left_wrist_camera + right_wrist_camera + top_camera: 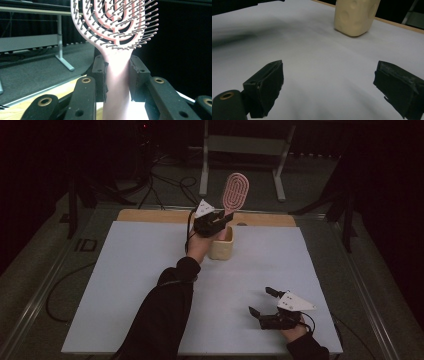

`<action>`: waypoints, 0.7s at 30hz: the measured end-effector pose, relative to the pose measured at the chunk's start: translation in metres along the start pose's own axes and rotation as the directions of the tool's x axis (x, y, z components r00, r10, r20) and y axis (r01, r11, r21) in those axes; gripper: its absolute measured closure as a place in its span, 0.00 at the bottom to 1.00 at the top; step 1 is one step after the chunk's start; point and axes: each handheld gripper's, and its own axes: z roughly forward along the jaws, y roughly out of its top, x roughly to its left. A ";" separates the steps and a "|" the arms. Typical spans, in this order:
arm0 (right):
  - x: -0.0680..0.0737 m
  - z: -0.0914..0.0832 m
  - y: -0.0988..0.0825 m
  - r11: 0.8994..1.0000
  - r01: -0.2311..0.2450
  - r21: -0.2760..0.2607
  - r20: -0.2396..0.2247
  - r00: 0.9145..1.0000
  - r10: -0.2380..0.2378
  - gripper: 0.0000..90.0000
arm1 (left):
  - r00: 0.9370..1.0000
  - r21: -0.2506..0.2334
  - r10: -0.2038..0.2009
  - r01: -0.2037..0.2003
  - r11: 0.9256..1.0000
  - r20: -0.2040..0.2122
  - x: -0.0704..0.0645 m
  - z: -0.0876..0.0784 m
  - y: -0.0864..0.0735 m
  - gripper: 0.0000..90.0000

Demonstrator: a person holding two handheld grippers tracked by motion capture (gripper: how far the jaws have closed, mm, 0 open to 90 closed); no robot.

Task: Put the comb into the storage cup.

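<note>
Left claw (pixel 220 221), above the cream cup (pixel 221 245) near the far edge of the tabletop (pixel 125 285), clamped on the handle of a pink hairbrush (pixel 234 194). In the left gripper view, pads (pixel 100 75) pressed against both sides of the pink hairbrush (pixel 117 50) handle. Long axis close to upright: paddle head up toward 12 o'clock with a slight lean to 1 o'clock in the high view, handle end down at 6 o'clock, going into the cup's mouth. Bristle side turned toward the left gripper's camera, small ball tips visible on the pins.

Hard to make out: lower tip of the handle, masked by the claw and the cup rim in the high view and cut off at the bottom edge in the left gripper view, so no telling whether it touches the cup floor. Top of the paddle cropped at the upper edge of the left gripper view.

Right claw (pixel 262 302) at about 4 o'clock from the cup, well apart from it, low over the white tabletop near the front edge, jaws spread wide with nothing between them. In the right gripper view, bare tabletop (pixel 317 75) between the two pads, cream cup (pixel 354 17) at 1 o'clock with its top cut off by the frame. Surroundings beyond the tabletop dark, details lost.
</note>
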 end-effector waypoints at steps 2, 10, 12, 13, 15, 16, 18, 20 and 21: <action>0.000 0.000 0.000 1.000 0.001 0.000 0.001 1.000 -0.001 0.10 | 1.000 0.001 -0.003 0.003 1.000 0.000 0.000 0.000 -0.003 0.78; 0.000 0.000 0.000 1.000 0.000 -0.001 0.001 1.000 0.000 0.10 | 1.000 0.009 0.023 -0.023 1.000 -0.020 -0.001 -0.002 -0.013 0.78; 0.000 0.000 0.000 1.000 -0.001 -0.002 0.001 1.000 0.001 0.10 | 0.999 0.012 0.040 -0.040 0.999 -0.024 -0.001 -0.003 -0.016 0.78; 0.000 0.000 0.000 1.000 -0.003 0.000 0.000 1.000 0.003 0.10 | 0.999 0.014 0.044 -0.044 0.999 -0.022 -0.001 -0.003 -0.017 0.78; 0.000 0.000 0.000 1.000 0.001 -0.001 0.000 1.000 -0.001 0.10 | 0.997 0.028 0.070 -0.069 0.997 -0.030 -0.002 -0.003 -0.018 0.78; 0.001 0.000 0.000 1.000 0.001 0.000 -0.002 1.000 -0.001 0.10 | 0.997 0.030 0.073 -0.072 0.997 -0.023 -0.002 -0.002 -0.019 0.78; 0.000 0.000 0.000 1.000 0.001 -0.001 -0.002 1.000 -0.001 0.10 | 0.997 0.045 0.079 -0.078 0.996 -0.027 -0.003 -0.002 -0.020 0.78; 0.000 0.000 0.000 1.000 0.001 -0.001 -0.001 1.000 -0.001 0.10 | 0.996 0.055 0.085 -0.084 0.995 -0.026 -0.002 -0.002 -0.021 0.78; 0.000 0.000 0.000 1.000 0.001 -0.001 -0.001 1.000 -0.001 0.10 | 0.996 0.055 0.085 -0.084 0.995 -0.026 -0.002 -0.002 -0.021 0.78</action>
